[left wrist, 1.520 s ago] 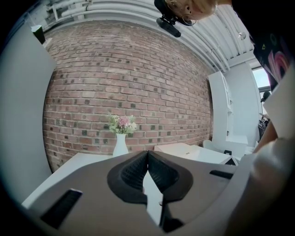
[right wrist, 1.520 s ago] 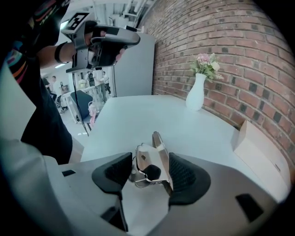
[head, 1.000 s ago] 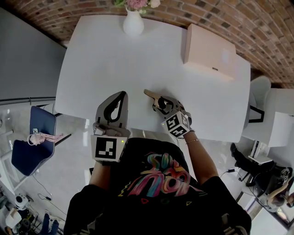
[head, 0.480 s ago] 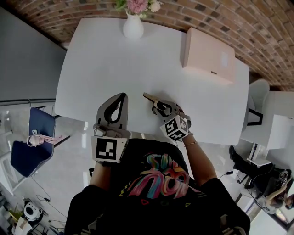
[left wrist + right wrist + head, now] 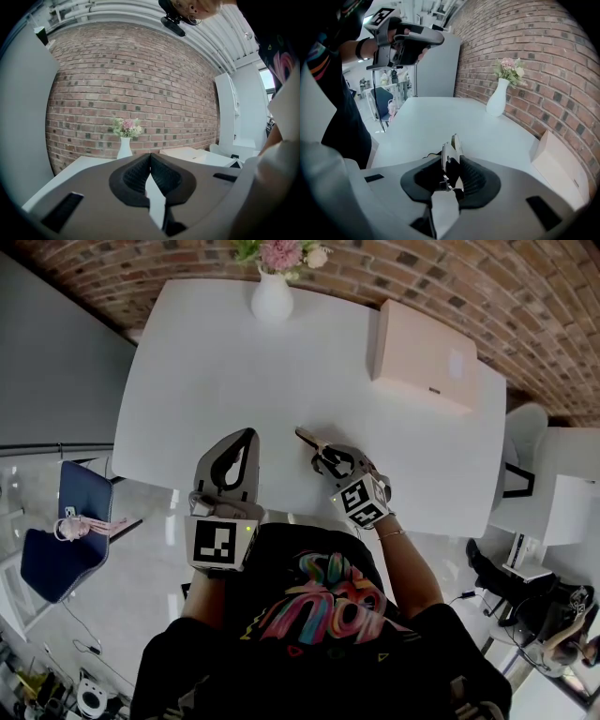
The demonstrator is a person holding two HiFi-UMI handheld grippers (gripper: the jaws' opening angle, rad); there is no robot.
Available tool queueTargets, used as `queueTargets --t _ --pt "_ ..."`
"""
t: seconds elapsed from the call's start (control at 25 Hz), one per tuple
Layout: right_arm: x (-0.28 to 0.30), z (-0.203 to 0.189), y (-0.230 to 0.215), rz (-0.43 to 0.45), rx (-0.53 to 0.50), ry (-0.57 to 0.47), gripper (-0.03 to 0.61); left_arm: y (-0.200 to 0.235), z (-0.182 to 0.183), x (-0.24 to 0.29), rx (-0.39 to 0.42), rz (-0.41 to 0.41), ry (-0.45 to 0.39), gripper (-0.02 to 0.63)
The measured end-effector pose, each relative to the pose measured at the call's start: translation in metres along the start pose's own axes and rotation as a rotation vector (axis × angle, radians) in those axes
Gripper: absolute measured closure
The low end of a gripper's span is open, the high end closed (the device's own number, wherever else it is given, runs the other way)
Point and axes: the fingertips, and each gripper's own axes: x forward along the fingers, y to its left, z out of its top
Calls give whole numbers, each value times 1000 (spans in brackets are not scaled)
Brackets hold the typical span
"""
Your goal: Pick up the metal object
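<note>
My right tool, jaws just closing, grips the metal clip by the desk's near edge, open room ahead; left tool closed.

In the head view, most of the metal object lay hidden at frame centre, only its tip showing; the top edge cut off the flowers.

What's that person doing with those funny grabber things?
A person at a white table holds a gripper in each hand. The right gripper has just been closing its jaws and now pinches the metal object, whose tip pokes out in front. The left gripper is shut and empty beside it.
</note>
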Motion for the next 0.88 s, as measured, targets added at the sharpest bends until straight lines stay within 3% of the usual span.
queueTargets --t 0.56,0.88 --pt "-17 12 -13 -51 81 -55 460 0 13 -6 17 -5 -34 589" --pt "-37 40 -21 -76 110 -124 462 -1 10 -9 86 -40 12 589"
